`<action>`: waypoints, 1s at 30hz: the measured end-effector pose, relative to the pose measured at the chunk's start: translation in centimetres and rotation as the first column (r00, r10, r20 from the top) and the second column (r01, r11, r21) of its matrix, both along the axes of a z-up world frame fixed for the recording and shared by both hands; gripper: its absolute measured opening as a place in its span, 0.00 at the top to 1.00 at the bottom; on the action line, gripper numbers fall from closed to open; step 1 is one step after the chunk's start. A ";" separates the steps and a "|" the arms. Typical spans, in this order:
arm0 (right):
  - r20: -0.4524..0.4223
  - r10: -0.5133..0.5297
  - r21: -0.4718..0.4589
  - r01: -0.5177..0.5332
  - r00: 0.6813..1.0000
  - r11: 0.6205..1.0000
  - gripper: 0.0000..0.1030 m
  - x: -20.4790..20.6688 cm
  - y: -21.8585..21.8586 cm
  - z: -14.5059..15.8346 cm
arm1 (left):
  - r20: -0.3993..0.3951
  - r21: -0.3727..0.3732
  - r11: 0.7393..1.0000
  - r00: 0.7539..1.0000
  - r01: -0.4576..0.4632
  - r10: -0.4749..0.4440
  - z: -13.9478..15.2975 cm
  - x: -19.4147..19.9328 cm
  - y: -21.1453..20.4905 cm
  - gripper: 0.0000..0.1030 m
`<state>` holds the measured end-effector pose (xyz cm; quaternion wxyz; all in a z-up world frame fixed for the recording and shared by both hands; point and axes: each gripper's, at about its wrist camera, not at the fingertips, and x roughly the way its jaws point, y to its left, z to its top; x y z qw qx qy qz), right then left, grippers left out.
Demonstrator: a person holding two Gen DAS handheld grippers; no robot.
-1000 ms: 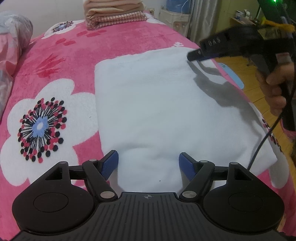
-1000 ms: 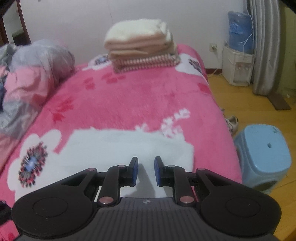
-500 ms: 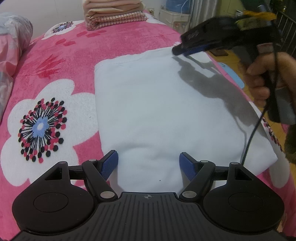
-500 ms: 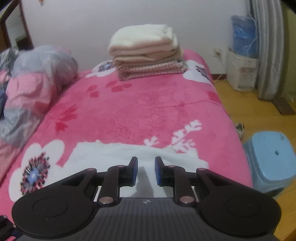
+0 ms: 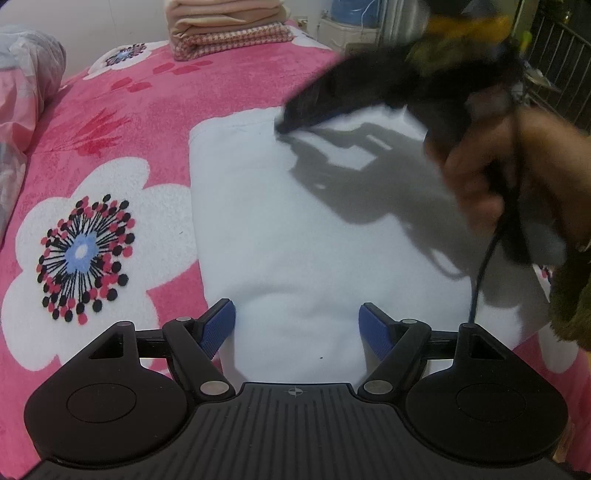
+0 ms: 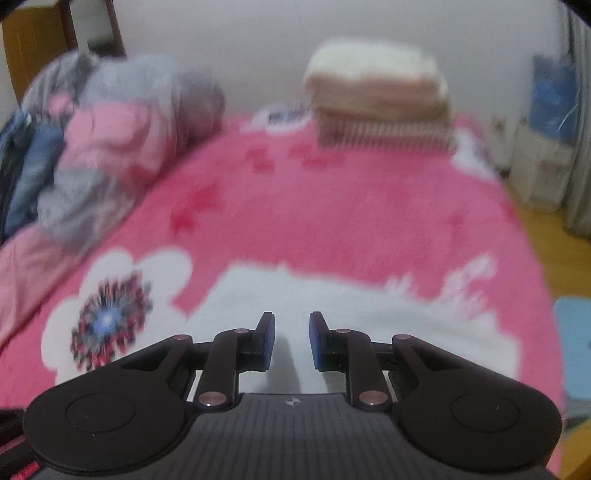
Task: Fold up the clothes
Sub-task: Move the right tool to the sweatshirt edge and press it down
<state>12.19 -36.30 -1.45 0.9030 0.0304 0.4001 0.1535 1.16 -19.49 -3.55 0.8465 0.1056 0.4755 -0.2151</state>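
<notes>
- The white garment (image 5: 314,236) lies flat on the pink blanket (image 5: 207,92), folded into a long rectangle; its long axis runs from the left gripper (image 5: 297,326) away toward the stack of folded clothes (image 5: 229,27) at the far end of the bed.
- Measured from that stack, the garment sits well apart from it, with a wide band of bare pink plush between.
- The cloth looks smooth and matte, with soft rounded corners and a thin stitched line along its far edge.
- The blanket is fuzzy fleece, printed with big white flowers (image 5: 85,251) whose centres are blue with black and red dotted rays.
- The stack is plump: cream and peach layers on top, a small pink check at the bottom.
- The left gripper hovers at the garment's near edge, blue ribbed pads wide apart, nothing between them.
- The right gripper (image 6: 291,339), gripped by a hand (image 5: 491,173), reaches over the far right part of the garment; its jaws stand a narrow gap apart with nothing clamped.
- A bundled grey and pink quilt (image 6: 122,147) slumps left of the stack.
</notes>
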 end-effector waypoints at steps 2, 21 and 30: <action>0.009 -0.008 0.001 0.008 1.000 1.000 0.77 -0.2 0.2 -1.1 | -0.001 0.002 1.000 1.000 -0.001 0.001 0.0 0.0 0.0 0.26; -0.098 -0.236 0.258 0.254 0.967 0.932 0.76 -7.1 -7.3 -0.5 | -0.006 -0.001 1.000 1.000 -0.019 0.019 0.1 0.1 0.4 0.22; -0.102 -0.425 0.468 0.421 0.899 0.777 0.59 -10.0 -15.8 -0.7 | -0.054 -0.208 0.964 0.986 -0.165 0.157 0.8 3.6 5.0 0.21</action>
